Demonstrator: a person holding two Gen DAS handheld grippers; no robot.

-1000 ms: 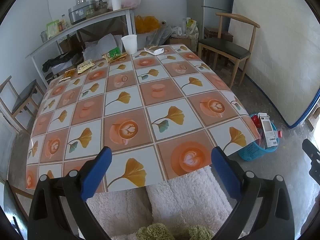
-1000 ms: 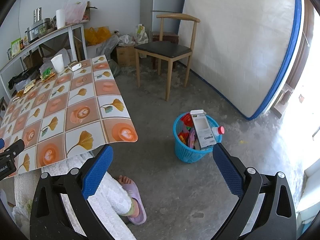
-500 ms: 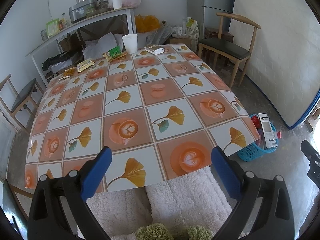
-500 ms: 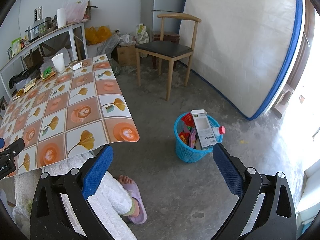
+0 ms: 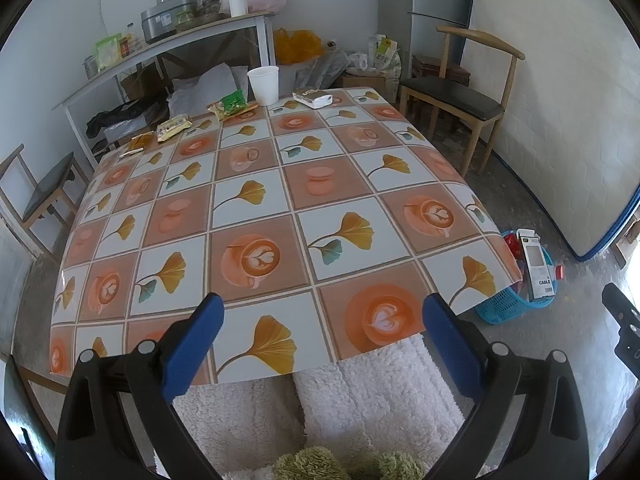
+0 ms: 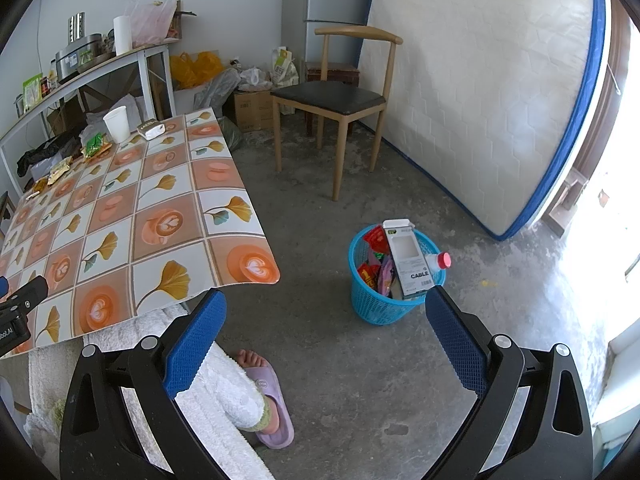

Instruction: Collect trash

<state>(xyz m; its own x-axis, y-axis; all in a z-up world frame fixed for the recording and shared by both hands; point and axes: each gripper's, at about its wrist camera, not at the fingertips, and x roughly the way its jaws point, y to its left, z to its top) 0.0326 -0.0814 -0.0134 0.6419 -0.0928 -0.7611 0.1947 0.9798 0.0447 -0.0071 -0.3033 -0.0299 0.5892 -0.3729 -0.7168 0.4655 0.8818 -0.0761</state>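
A blue mesh basket (image 6: 362, 300) stands on the floor right of the table, holding a white cable box (image 6: 408, 258), a bottle with a red cap (image 6: 443, 260) and wrappers; it also shows in the left wrist view (image 5: 500, 310). At the table's far edge lie a white paper cup (image 5: 263, 85), a silver packet (image 5: 313, 97), a green-yellow wrapper (image 5: 231, 105), a yellow wrapper (image 5: 173, 127) and small brown wrappers (image 5: 138, 144). My left gripper (image 5: 319, 324) is open and empty over the table's near edge. My right gripper (image 6: 325, 320) is open and empty above the floor, left of the basket.
The table (image 5: 280, 216) has a tiled cloth with leaf and coffee prints. A wooden chair (image 6: 336, 96) stands behind the basket, a mattress (image 6: 480, 92) leans on the right wall, and a cluttered shelf (image 5: 168, 40) stands behind the table. The person's slippered foot (image 6: 266, 396) is below my right gripper.
Both views have shifted only slightly; the grippers stay open and nothing on the table or in the basket has moved.
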